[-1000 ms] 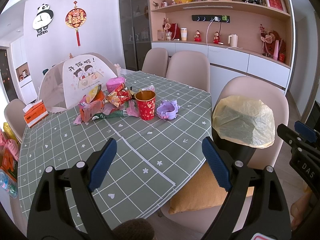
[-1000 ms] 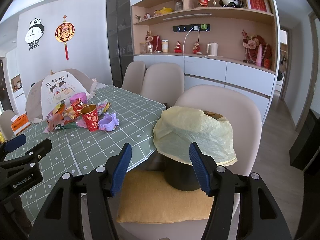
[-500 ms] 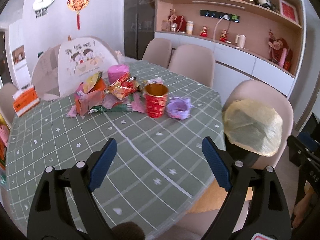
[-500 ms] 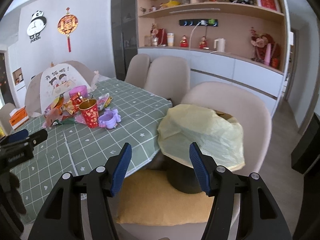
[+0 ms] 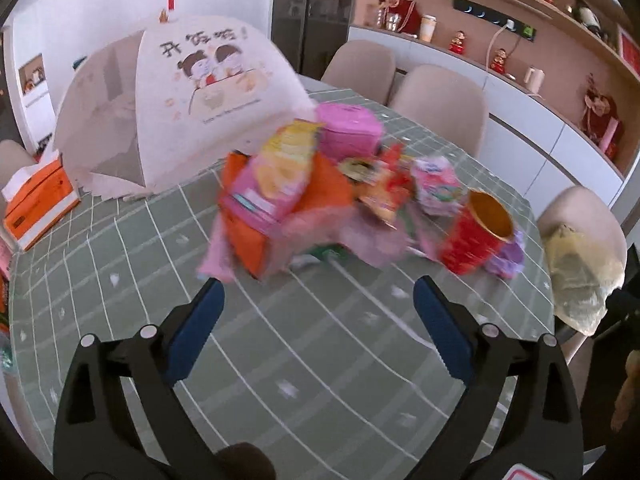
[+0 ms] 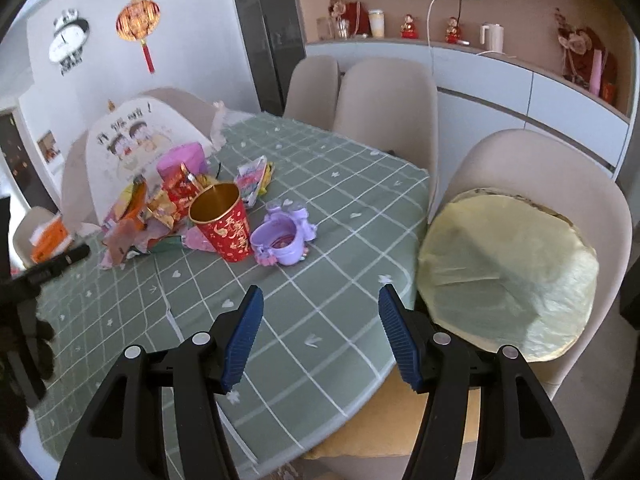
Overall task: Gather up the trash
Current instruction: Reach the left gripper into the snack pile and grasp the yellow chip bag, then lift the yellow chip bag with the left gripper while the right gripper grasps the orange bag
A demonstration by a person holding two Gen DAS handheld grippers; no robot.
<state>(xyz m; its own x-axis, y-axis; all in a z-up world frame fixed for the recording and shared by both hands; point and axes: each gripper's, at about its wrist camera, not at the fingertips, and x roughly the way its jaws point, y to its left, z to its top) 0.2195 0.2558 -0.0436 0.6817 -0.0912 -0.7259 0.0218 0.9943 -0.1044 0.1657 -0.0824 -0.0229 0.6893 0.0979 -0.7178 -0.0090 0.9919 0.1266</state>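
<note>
A pile of snack wrappers (image 5: 288, 196) (image 6: 140, 216) lies on the green checked tablecloth (image 5: 320, 344), blurred in the left wrist view. A red and gold paper cup (image 5: 476, 236) (image 6: 222, 222) stands to its right, with a purple flower-shaped cup (image 6: 282, 238) beside it. A bin lined with a yellow bag (image 6: 504, 272) (image 5: 576, 272) sits on the chair at the right. My left gripper (image 5: 316, 308) hangs open just short of the pile. Open and empty, my right gripper (image 6: 320, 312) hovers over the table's near edge, left of the bin.
A white folding food cover (image 5: 180, 92) stands behind the pile, an orange tissue box (image 5: 38, 200) at the far left, a pink tub (image 5: 348, 128) at the back. Beige chairs (image 6: 388, 112) ring the table. A yellow cushion (image 6: 380, 428) lies on the near chair.
Both grippers have moved forward and lower over the table. The wrapper pile now looms much larger before the left gripper. Both stay open.
</note>
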